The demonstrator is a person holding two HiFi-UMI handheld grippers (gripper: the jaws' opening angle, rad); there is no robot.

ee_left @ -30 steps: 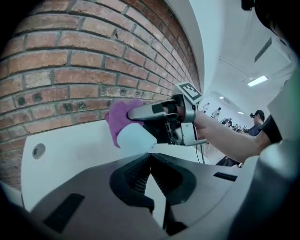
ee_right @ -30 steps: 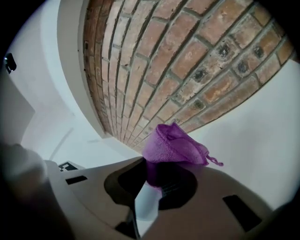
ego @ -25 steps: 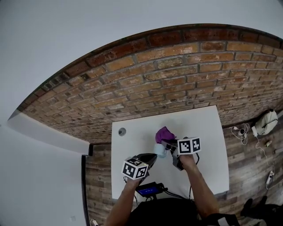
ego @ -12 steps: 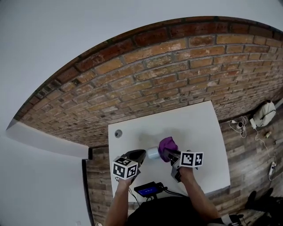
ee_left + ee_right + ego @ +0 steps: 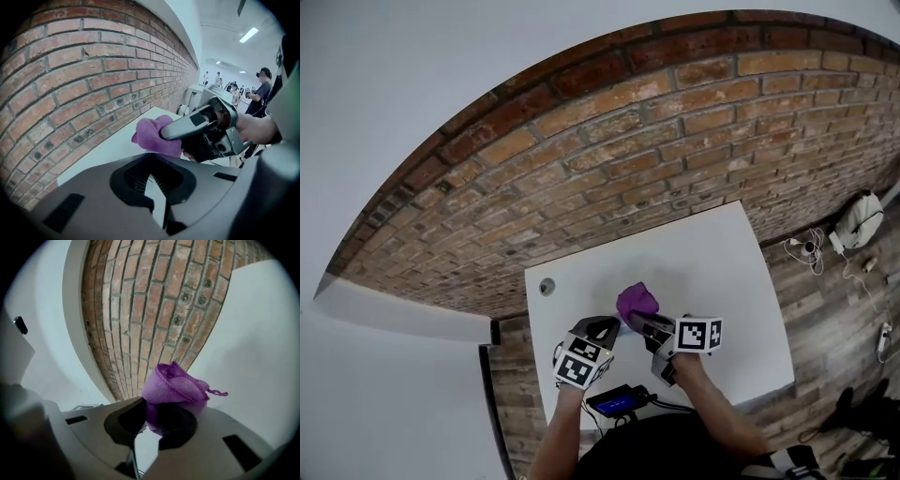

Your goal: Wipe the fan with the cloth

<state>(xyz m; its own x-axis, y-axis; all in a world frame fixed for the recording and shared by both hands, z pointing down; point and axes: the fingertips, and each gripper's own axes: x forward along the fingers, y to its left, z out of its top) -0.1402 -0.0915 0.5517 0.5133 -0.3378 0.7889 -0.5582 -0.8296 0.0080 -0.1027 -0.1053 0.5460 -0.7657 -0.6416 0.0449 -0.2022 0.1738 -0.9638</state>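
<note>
I am pinching the purple cloth in the right gripper, just ahead of the left gripper, whose fingers are pressed together. The pale fan, showing between the tips a second ago, is no longer showing. It is probably behind the cloth, so wiping is likely underway.

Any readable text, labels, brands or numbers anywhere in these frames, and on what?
No readable text in any view.
Marker cubes: black-and-white square patterns, no letters or digits.
Blue screen on the small device close to the person: too small to read.
On the purple cloth: no print showing.
</note>
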